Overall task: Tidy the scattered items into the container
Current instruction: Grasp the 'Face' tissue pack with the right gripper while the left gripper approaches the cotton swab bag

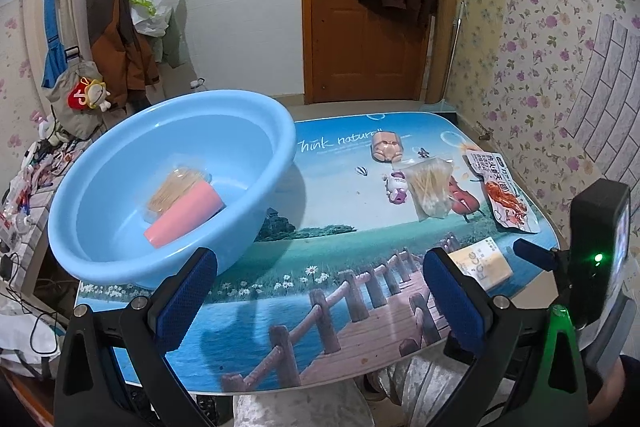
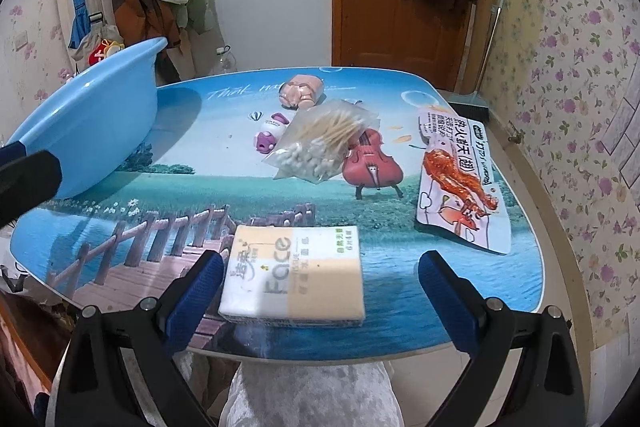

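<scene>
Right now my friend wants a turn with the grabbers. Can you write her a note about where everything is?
Left hand-held gripper: open, empty, near the basin.
Right hand-held gripper: open, empty, over the tissue pack.
Done: pink cup and toothpick box are in the basin.
Left on the table: tissue pack, swab bag, snack pouch, purple toy, tan toy.

one basin (image 1: pixel 120 247), two toys (image 2: pixel 302 91), five packets (image 2: pixel 294 275)

Blue basin (image 1: pixel 120 227) on table (image 1: pixel 280 315) — pink cup (image 1: pixel 182 215) inside.
</scene>
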The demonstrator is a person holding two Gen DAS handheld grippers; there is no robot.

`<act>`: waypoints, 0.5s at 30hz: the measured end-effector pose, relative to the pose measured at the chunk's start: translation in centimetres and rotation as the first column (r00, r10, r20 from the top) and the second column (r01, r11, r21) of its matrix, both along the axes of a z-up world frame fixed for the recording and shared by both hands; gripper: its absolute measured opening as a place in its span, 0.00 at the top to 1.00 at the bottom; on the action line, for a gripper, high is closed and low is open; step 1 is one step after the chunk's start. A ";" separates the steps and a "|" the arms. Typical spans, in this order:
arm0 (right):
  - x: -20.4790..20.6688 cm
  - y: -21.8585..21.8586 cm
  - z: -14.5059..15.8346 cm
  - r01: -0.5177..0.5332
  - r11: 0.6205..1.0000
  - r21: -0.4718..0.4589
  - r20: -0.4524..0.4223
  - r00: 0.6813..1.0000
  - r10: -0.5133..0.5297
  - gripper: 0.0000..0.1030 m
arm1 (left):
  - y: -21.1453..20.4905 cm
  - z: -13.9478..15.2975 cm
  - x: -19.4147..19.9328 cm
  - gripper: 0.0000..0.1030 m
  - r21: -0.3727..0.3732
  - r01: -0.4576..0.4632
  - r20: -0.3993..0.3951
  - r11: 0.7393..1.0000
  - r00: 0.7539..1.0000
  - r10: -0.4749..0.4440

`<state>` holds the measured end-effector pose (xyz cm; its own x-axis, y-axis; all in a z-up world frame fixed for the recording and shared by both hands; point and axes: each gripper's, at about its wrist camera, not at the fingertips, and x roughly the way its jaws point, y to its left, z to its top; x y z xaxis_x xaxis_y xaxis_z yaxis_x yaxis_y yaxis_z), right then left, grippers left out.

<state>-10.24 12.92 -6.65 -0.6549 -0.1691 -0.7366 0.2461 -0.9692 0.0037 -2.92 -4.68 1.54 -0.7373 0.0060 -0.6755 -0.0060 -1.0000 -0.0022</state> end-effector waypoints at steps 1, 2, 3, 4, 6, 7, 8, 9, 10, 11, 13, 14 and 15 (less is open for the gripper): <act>0.0 0.0 -0.1 -0.002 1.000 0.001 -0.001 1.000 0.002 0.04 | 0.0 0.0 0.0 0.00 -0.001 0.000 0.000 1.000 1.000 0.000; -0.1 0.0 -0.2 -0.004 1.000 -0.001 -0.002 1.000 0.004 0.04 | 0.0 0.0 0.0 0.00 -0.002 0.001 0.000 1.000 1.000 -0.001; -0.1 0.0 -0.4 -0.007 1.000 -0.004 -0.006 1.000 0.007 0.06 | 0.1 0.0 -0.1 0.00 -0.003 0.002 0.000 1.000 1.000 -0.002; 0.0 0.0 -0.4 -0.008 1.000 -0.006 -0.009 1.000 0.008 0.14 | 0.1 0.1 -0.2 0.00 -0.003 0.002 0.001 1.000 1.000 -0.002; -0.1 0.3 -0.4 -0.016 1.000 -0.021 -0.009 1.000 0.016 0.28 | 0.2 0.1 -0.5 0.00 -0.002 0.005 0.002 1.000 1.000 -0.005; -0.1 0.4 -0.3 -0.016 1.000 -0.022 -0.016 1.000 0.016 0.36 | 0.3 0.1 -0.5 0.00 -0.002 0.006 0.002 1.000 1.000 -0.006; -0.1 0.5 -0.2 -0.021 0.999 -0.026 -0.014 1.000 0.020 0.37 | 0.5 0.2 -0.7 0.00 -0.003 0.010 0.001 1.000 1.000 -0.010; 0.0 0.7 -0.2 -0.026 0.999 -0.029 -0.014 1.000 0.026 0.37 | 0.7 0.2 -0.8 0.00 -0.004 0.014 0.000 1.000 1.000 -0.014; 0.0 0.8 -0.2 -0.028 0.999 -0.029 -0.014 1.000 0.028 0.37 | 1.0 0.3 -0.9 0.00 -0.005 0.019 -0.002 1.000 1.000 -0.019; 0.1 1.0 -0.2 -0.029 0.999 -0.029 -0.014 0.999 0.029 0.37 | 1.2 0.3 -1.0 0.00 -0.007 0.026 -0.004 1.000 1.000 -0.026; 0.2 1.5 -0.1 -0.030 0.999 -0.034 -0.012 0.999 0.030 0.38 | 1.8 0.3 -1.4 0.00 -0.009 0.040 -0.007 0.999 0.999 -0.040; 0.3 1.8 -0.1 -0.031 0.999 -0.037 -0.011 0.999 0.031 0.38 | 2.2 0.4 -1.6 0.00 -0.010 0.049 -0.007 0.999 0.999 -0.049; 0.4 2.1 0.0 -0.034 0.999 -0.041 -0.010 0.999 0.033 0.38 | 2.6 0.4 -1.9 0.00 -0.011 0.058 -0.008 0.998 0.998 -0.058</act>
